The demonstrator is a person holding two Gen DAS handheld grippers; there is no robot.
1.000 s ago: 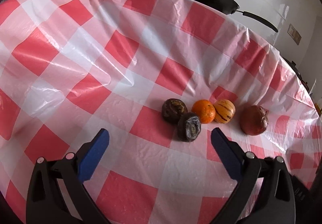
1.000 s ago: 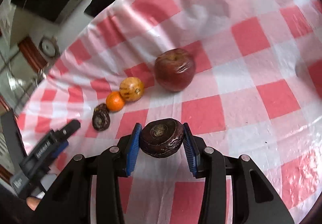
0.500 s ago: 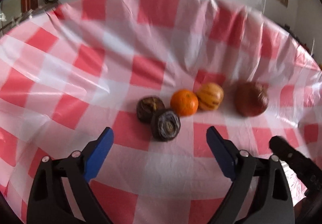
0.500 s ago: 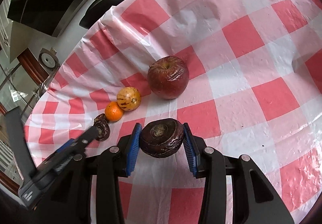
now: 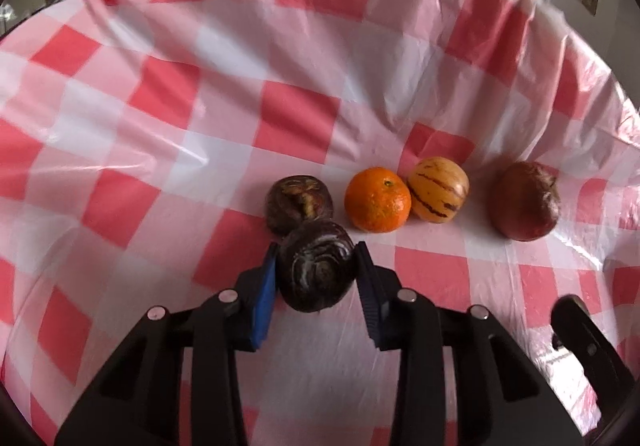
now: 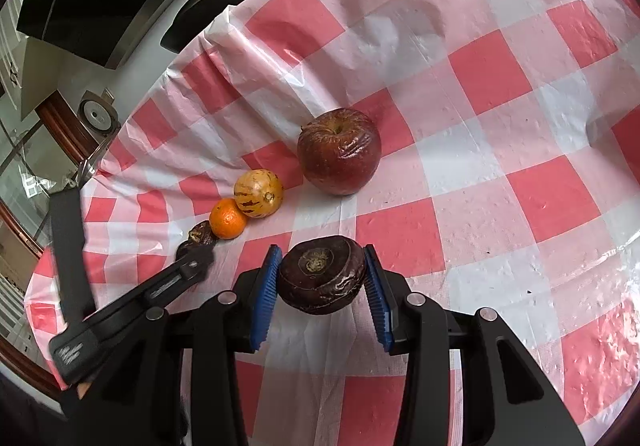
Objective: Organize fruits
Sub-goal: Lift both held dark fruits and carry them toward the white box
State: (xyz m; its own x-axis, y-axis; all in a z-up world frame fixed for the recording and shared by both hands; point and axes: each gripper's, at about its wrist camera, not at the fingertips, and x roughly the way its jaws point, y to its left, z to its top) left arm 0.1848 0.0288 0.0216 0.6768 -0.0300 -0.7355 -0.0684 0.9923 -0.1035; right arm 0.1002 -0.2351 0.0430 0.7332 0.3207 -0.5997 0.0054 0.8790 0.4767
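Gripping dark fruits [image 5: 316, 272], both grippers [image 6: 322, 280] near table edge.

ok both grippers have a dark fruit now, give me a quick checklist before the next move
1. Right gripper grip: ok. Both blue pads press the sides of its dark fruit.
2. Left gripper grip: cannot tell. The pads flank the dark wrinkled fruit, but firm contact is unclear in the blurred left wrist view.
3. Neighbour clearance: not ok. A second dark fruit sits right behind the left gripper's one, possibly touching.
4. Row undisturbed: ok. The orange, striped yellow fruit and apple rest on the checked tablecloth.
5. Gap between grippers: ok. They sit near each other but apart.
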